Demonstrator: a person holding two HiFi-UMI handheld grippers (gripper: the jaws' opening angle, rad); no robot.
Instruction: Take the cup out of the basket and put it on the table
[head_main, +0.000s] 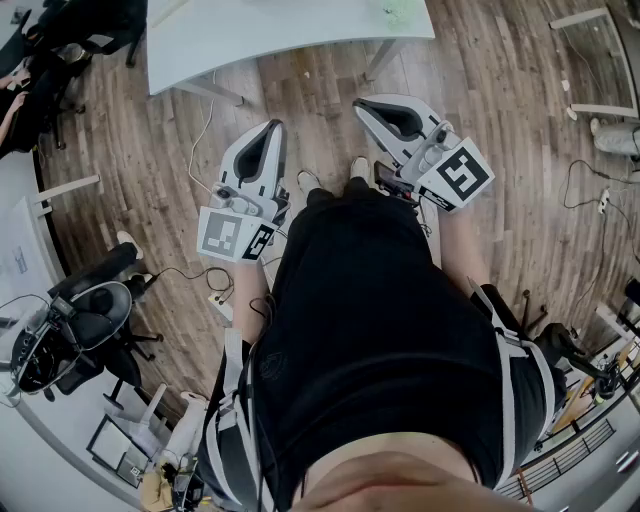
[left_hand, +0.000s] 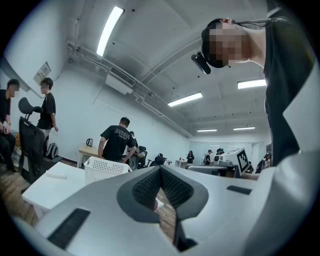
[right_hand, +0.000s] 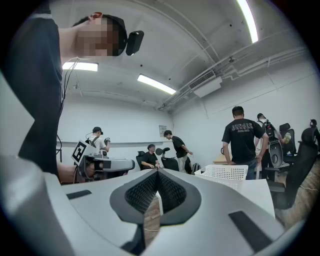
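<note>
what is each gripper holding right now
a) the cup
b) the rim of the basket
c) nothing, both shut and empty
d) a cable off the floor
c: the jaws of the left gripper meet at their tips with nothing between them, so do those of the right gripper, and the white basket stands apart from both on the table.

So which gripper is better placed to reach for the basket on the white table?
Right, marginally. In the head view the right gripper sits further forward, nearer the table, than the left gripper. Both are shut and empty, and the basket is off-centre in each gripper view.
</note>
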